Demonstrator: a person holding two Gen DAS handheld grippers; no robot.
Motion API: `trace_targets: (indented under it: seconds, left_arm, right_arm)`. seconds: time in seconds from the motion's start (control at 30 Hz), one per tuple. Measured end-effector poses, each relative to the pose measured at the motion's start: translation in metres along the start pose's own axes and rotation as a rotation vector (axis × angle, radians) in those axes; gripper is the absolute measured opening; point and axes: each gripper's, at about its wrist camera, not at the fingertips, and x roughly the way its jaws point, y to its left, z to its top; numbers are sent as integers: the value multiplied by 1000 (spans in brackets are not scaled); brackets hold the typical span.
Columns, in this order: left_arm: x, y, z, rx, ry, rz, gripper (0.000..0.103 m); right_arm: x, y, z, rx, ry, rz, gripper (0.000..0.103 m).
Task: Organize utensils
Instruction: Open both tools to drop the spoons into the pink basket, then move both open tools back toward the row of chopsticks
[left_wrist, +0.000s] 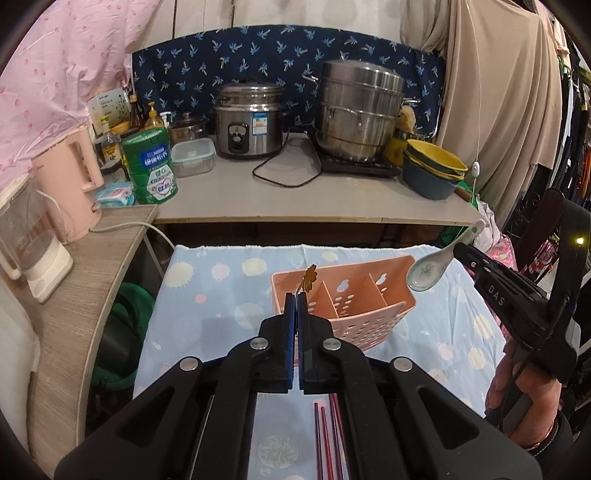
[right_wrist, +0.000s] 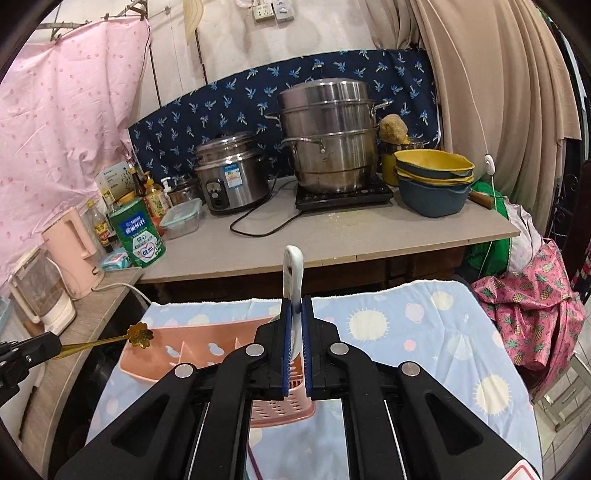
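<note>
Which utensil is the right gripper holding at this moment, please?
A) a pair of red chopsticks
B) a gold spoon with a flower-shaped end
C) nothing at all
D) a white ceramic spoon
D: the right gripper is shut on the white ceramic spoon, whose handle sticks up between its blue pads, while the gold flower spoon is in the left gripper and the red chopsticks lie on the cloth.

Both claws (left_wrist: 297, 297) (right_wrist: 295, 306) clamped shut

Patterned cloth (right_wrist: 424, 332) right of the pink caddy (left_wrist: 354, 295) lies bare, passable; caddy compartments open from above; chopsticks (left_wrist: 328, 435) lie near; counter (right_wrist: 369, 240) behind crowded with pots and bowls.
</note>
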Motion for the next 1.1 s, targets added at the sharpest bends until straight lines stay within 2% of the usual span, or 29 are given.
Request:
trace_targets:
  seconds: [0.2, 0.43, 0.5, 0.57, 0.67, 1.1]
  left_arm:
    - [16, 3, -3, -5, 27, 10, 1]
    - [26, 6, -2, -27, 19, 21, 3]
    - [26, 6, -2, -29, 15, 23, 9]
    - [26, 6, -1, -29, 8, 28, 25]
    - [23, 5, -2, -26, -4, 33, 32]
    - [5, 4, -15, -25, -10, 42, 35]
  right_arm:
    - [26, 7, -10, -25, 47, -14, 5]
    - [41, 4, -21, -19, 74, -20, 6]
    - [39, 3, -22, -19, 60, -26, 7]
    - [36, 3, -21, -18, 53, -27, 8]
    - [31, 1, -20, -16, 44, -25, 9]
    - [-5, -3, -33, -3, 41, -15, 9]
